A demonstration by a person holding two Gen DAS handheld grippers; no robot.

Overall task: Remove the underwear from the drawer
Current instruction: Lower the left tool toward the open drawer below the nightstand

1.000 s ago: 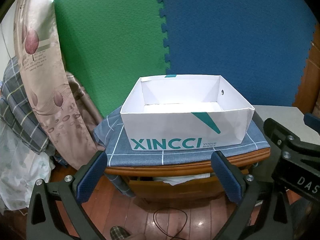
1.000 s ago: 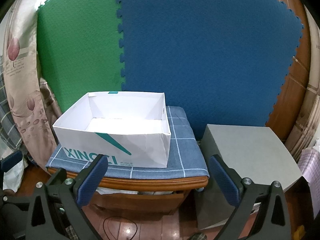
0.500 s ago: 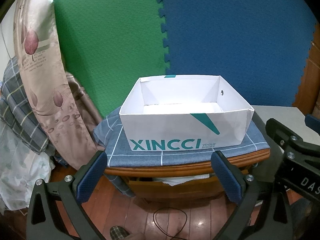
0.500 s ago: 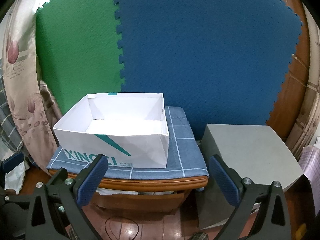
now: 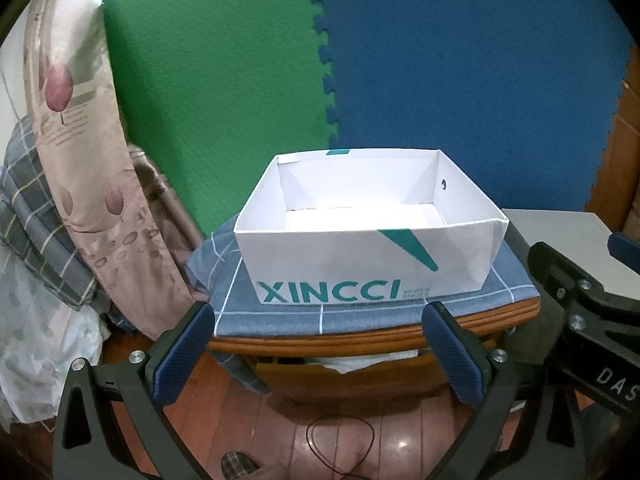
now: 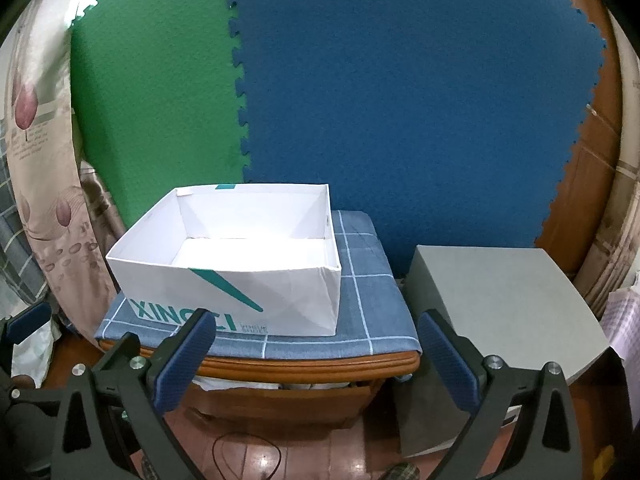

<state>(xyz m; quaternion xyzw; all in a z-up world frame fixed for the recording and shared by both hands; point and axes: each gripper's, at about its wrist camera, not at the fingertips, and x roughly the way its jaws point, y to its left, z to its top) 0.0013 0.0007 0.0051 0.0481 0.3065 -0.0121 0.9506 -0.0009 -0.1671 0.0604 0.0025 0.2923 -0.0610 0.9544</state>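
Observation:
A wooden drawer [image 5: 352, 378] under a small wooden cabinet stands slightly open, with white fabric [image 5: 360, 362] showing in its gap; it also shows in the right wrist view [image 6: 280, 398]. An empty white XINCCI box [image 5: 360, 248] sits on a blue checked cloth [image 5: 280, 318] on the cabinet top. My left gripper [image 5: 320, 354] is open and empty in front of the drawer, some way off. My right gripper [image 6: 316, 360] is open and empty, also in front, further right.
Green and blue foam mats [image 6: 400, 100] cover the wall behind. A grey stool or side table [image 6: 504, 300] stands right of the cabinet. Curtains and bedding [image 5: 60, 200] hang at the left. A cable [image 5: 340, 440] lies on the wooden floor below.
The right gripper's view has risen and shifted slightly right. The left view is almost unchanged. Both grippers stay open.

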